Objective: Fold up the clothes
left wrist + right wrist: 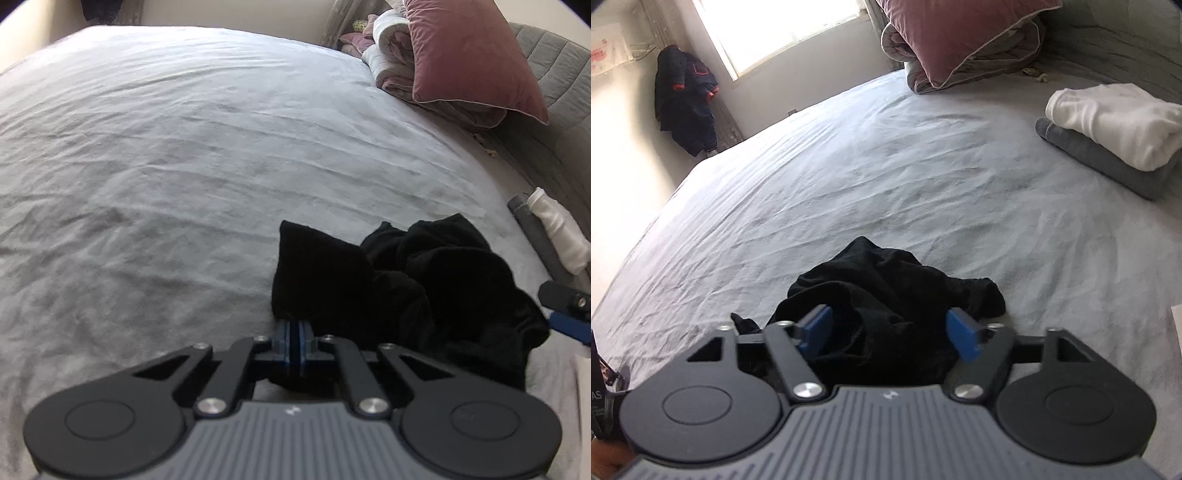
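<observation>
The left gripper (293,332) has its two blue fingers pressed together, pinching an edge of the black garment (406,288). A flat flap of the cloth stands up just ahead of the fingertips; the rest lies crumpled ahead and to the right of them on the bed (166,166). At the far right edge of the left view a black and blue part of the right gripper (565,310) shows, just beside the garment's right side.

The right gripper (888,332) is spread wide, its blue pads (964,338) on either side of the garment (886,295) and not closed on it. The heap lies between and just ahead of the fingers, on the wrinkled pale grey sheet.

Ahead and to the right of the right gripper, well apart from the garment, a folded white cloth (1115,122) rests on a folded grey cloth (1108,162). Farther ahead, a pink pillow (960,37) leans on a rolled duvet (1015,48) at the head of the bed. Far ahead to the left, a dark jacket (687,103) with red trim hangs by the wall next to a bright window (783,26).

A small pale logo mark sits on each gripper's ribbed grey body. At the left edge of the right view, the letters "AS" show on a dark object (598,387); the rest is cut off. A sheet (605,44) on the wall bears red marks too blurred to read.
</observation>
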`<state>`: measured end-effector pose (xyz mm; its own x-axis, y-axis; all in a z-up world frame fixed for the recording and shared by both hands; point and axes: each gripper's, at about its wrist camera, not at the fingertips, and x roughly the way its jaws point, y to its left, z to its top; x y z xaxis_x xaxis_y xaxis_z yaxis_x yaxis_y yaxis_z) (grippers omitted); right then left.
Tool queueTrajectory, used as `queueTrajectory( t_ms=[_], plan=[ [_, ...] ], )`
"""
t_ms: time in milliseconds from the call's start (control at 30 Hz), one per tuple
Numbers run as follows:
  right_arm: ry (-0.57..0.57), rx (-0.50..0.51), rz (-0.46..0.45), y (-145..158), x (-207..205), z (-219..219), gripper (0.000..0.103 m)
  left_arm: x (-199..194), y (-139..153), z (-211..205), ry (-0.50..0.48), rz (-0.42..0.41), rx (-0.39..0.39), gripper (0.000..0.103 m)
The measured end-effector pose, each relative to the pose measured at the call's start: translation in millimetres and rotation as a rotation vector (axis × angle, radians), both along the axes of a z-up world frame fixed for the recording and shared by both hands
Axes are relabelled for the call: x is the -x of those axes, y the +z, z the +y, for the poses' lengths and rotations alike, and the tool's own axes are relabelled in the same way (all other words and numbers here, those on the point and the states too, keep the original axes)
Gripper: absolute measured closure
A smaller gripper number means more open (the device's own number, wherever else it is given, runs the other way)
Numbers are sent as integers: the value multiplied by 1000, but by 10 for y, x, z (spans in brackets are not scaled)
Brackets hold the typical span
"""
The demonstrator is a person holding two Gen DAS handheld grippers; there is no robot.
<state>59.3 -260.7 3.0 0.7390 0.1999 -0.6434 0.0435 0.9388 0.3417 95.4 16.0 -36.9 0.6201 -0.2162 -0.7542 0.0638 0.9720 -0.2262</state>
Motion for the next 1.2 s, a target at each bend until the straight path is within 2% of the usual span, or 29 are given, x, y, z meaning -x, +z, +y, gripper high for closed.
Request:
queueTrajectory(
  t_ms=[67, 267, 467, 700, 933, 1133, 1200],
  plan=[
    [-4, 3, 6, -13, -18, 0, 25, 44, 39, -1, 24, -34, -39, 100],
    [-20, -6, 14, -33, -57, -34, 25, 174, 257, 198, 141, -151, -224, 100],
    [-24, -12, 24, -52, -69, -20, 25, 263, 392, 712, 234, -148, -225, 100],
    [-18, 6, 41, -110, -106, 37, 25, 437, 365, 1169, 286, -124, -255, 100],
    [25, 46, 35, -137, -157, 209, 25, 722, 280, 1517, 251, -81, -262, 100],
    [25, 59, 50, -201, -263, 302, 25, 925, 111, 1661, 122, 18, -263, 100],
    [23, 67, 60, -233, -290, 312, 24, 992, 88, 1675, 68, 22, -272, 100]
  ],
)
